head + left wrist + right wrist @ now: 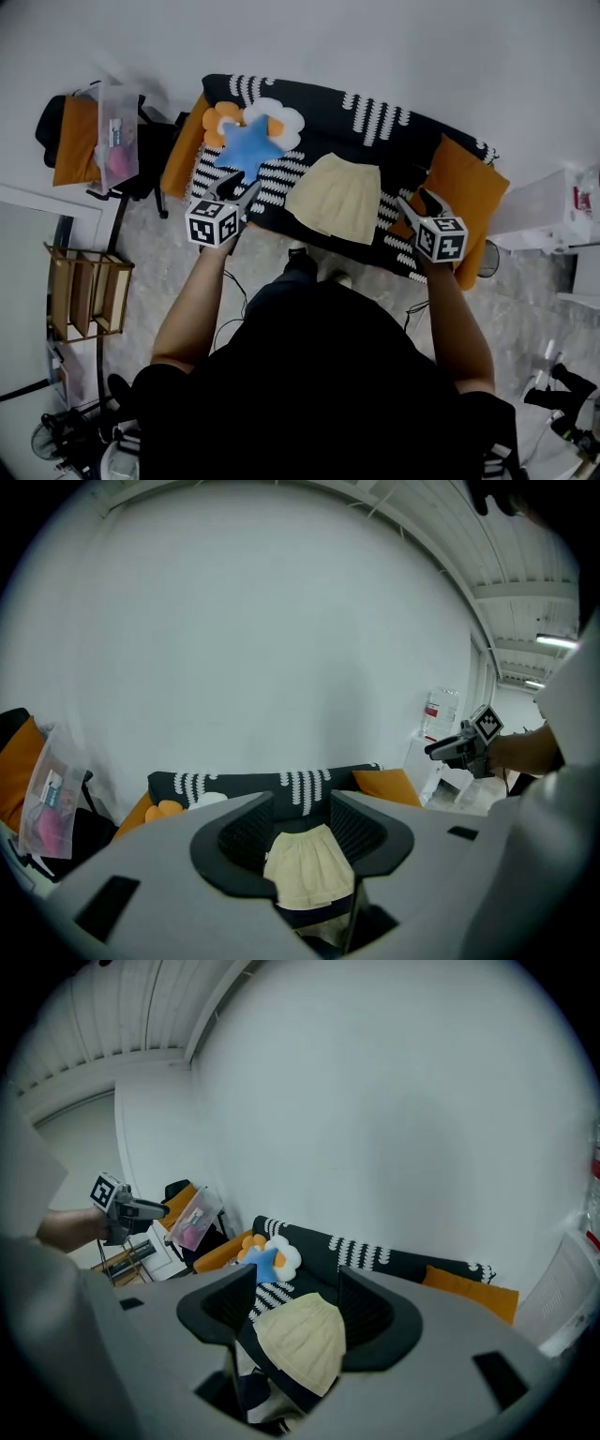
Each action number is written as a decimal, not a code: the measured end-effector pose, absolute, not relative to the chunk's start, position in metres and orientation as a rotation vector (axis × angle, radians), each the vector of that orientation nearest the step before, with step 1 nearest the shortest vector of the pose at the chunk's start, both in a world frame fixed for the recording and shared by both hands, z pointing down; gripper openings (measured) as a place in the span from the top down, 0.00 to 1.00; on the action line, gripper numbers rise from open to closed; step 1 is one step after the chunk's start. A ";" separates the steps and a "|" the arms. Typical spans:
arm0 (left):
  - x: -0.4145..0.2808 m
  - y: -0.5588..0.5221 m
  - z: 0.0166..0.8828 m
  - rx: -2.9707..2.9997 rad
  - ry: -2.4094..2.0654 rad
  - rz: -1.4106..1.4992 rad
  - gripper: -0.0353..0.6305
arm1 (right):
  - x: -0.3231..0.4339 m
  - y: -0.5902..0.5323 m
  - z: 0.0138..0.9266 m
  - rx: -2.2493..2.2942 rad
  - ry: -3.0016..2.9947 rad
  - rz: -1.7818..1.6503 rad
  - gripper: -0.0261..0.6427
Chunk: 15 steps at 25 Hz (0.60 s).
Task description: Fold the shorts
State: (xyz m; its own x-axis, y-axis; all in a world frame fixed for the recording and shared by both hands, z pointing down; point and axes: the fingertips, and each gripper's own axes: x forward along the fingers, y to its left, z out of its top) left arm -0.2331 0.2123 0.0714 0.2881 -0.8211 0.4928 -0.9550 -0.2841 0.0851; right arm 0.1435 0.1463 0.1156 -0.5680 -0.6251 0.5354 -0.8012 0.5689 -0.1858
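Left gripper [240, 190] and right gripper [419, 202] hover, fingers released and empty, either side of pale shorts [337, 197] on the sofa [394, 122]: light, limp cloth, probably best pinched at its corners

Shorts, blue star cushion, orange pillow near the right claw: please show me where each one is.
shorts [337, 199], head view, middle of the cloth.
blue star cushion [249, 145], head view, centre of the star.
orange pillow [466, 187], head view, middle of its upper face.
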 end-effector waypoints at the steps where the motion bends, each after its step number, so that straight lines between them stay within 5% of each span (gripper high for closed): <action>1: -0.236 0.211 0.073 2.196 -1.602 0.503 0.64 | 0.142 0.145 0.116 1.152 -2.388 0.579 0.54; 15: -0.281 0.111 0.108 2.233 -1.479 0.481 0.64 | 0.117 0.080 0.138 1.248 -2.260 0.621 0.54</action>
State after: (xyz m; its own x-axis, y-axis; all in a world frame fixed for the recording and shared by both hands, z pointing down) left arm -0.2807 0.1107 0.1079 0.3751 -0.7812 0.4991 -0.9253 -0.3480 0.1506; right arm 0.1165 0.0803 0.1380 -0.4679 -0.6446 0.6046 -0.8630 0.4807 -0.1554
